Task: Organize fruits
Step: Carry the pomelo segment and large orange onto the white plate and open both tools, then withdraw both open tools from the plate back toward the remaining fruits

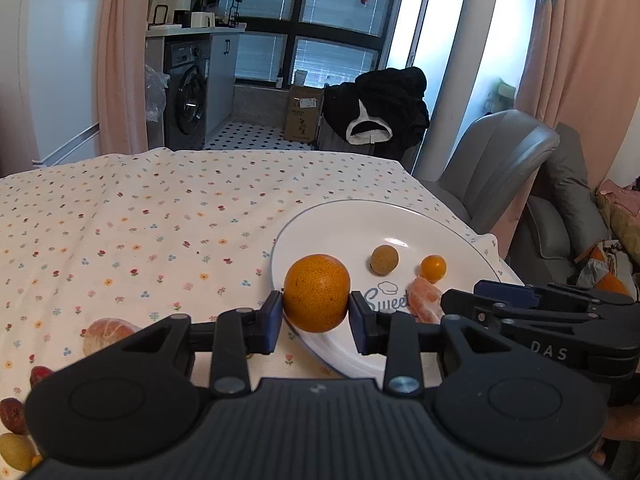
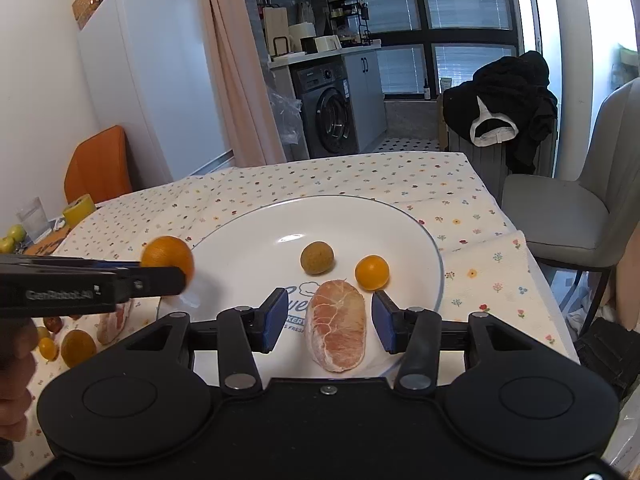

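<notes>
washing machine (image 2: 330,114), fridge (image 2: 148,76), grey chair (image 2: 568,216)

Glossy glazed plate (image 2: 408,216), matt printed cloth (image 1: 140,216), dimpled waxy orange (image 1: 317,293).

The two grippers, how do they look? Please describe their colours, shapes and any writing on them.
Both are matte black plastic. The left gripper and the right gripper each have two fingers ending in dark blue pads, jointed linkage bars with silver pivot bolts, two round discs and a ribbed panel at the base. The sides carry pale lettering: "DAS" on the right, "GenRobot.AI" on the left. No cables or sleeves show.
</notes>
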### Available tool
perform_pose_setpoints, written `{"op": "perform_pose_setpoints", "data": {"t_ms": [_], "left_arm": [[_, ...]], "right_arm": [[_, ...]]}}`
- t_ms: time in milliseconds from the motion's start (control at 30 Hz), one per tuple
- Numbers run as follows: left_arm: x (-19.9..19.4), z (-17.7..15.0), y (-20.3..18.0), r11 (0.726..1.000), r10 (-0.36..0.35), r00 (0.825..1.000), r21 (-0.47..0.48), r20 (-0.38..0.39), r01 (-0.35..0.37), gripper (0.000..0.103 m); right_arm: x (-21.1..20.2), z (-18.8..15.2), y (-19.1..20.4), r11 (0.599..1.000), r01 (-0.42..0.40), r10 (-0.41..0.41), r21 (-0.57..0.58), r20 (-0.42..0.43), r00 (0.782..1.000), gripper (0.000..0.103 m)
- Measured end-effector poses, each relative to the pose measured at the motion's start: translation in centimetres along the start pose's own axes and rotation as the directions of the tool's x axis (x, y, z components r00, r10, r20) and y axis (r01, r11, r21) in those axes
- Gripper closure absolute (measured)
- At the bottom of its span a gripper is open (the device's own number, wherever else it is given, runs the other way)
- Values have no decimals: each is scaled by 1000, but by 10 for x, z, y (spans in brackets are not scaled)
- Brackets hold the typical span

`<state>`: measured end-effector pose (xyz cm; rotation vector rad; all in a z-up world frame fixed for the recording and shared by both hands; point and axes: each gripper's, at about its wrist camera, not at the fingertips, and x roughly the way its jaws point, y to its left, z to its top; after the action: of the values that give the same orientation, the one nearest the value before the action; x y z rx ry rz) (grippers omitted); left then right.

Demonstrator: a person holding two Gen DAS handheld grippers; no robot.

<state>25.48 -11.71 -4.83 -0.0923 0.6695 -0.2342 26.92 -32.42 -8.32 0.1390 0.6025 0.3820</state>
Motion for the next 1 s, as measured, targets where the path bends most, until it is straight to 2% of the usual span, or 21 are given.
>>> {"op": "perform_pose_setpoints", "data": {"t_ms": [433,500,633,767,867,1000], "left_arm": [[1,-1,-7,1000,18,1000,14,-12,-17,68],[-3,-1,-6,1000,23,1000,13,-5,-23,66],[-15,-1,-1,999,39,999,6,1,-39,64],[-29,-1,6,998,66,998,-10,14,-65,41],[-40,-1,11,996,88,996,-20,28,-88,25],[-55,-2,17,992,124,991,-27,47,-123,18]], "right_arm": [[-14,-2,7,1000,-29,29,-3,9,1000,49],[-16,-2,9,1000,-23,23,-8,16,1000,42],[-21,-2,15,1000,-16,17,-25,35,999,35],[-24,-1,21,999,-23,24,-25,43,999,27],[-27,-1,25,1000,-22,23,-21,52,998,16],[-29,1,33,1000,-12,13,-27,59,998,6]]}}
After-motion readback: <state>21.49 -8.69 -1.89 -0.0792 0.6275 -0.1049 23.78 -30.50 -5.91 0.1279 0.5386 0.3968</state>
